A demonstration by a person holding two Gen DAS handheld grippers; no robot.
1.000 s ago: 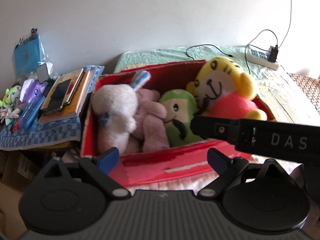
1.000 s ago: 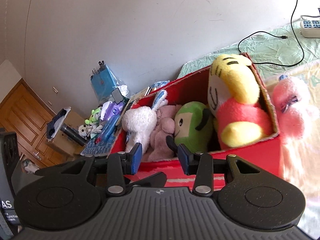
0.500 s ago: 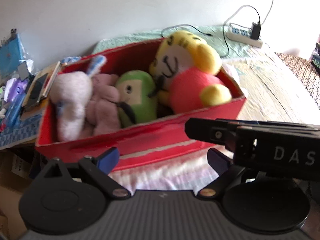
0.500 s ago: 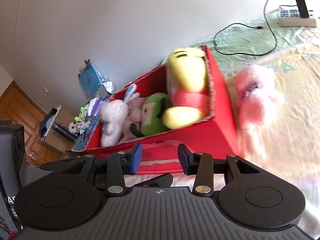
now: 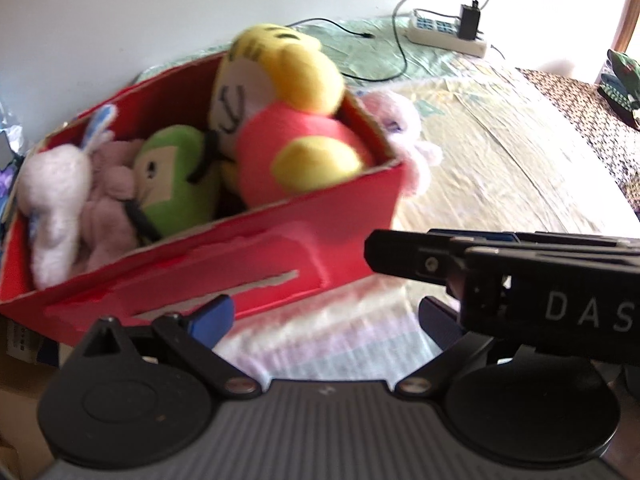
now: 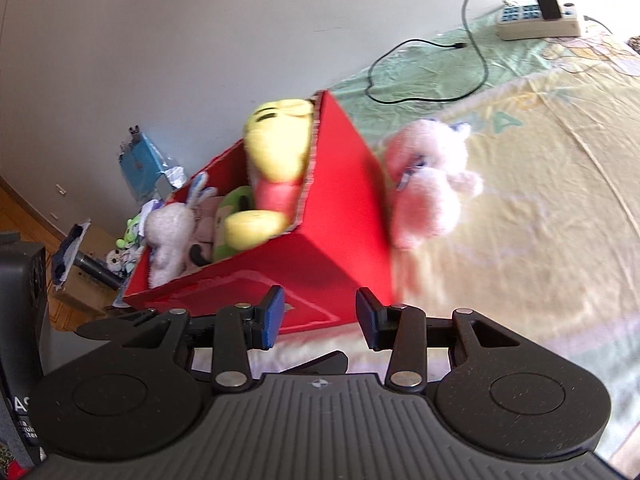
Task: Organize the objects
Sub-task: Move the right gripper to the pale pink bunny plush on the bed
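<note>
A red cardboard box [image 5: 256,256] [image 6: 344,216] stands on the bed and holds several plush toys: a yellow-and-red tiger [image 5: 288,120] [image 6: 276,152], a green one [image 5: 168,176], a pale pink one [image 5: 112,200] and a white rabbit [image 5: 56,196] [image 6: 168,232]. A pink plush [image 6: 428,192] [image 5: 404,132] lies on the bed just right of the box. My left gripper [image 5: 324,316] is open and empty in front of the box. My right gripper [image 6: 320,316] is open and empty near the box's front corner; its body crosses the left wrist view [image 5: 500,264].
A power strip [image 6: 536,20] [image 5: 448,34] with a charger and a black cable [image 6: 420,80] lies at the far end of the bed by the wall. A cluttered side table [image 6: 132,200] with small items stands left of the box.
Both grippers have swung to the right, so the box has shifted left in both views and the pink plush beside it has come closer to centre. Both grippers stay open.
</note>
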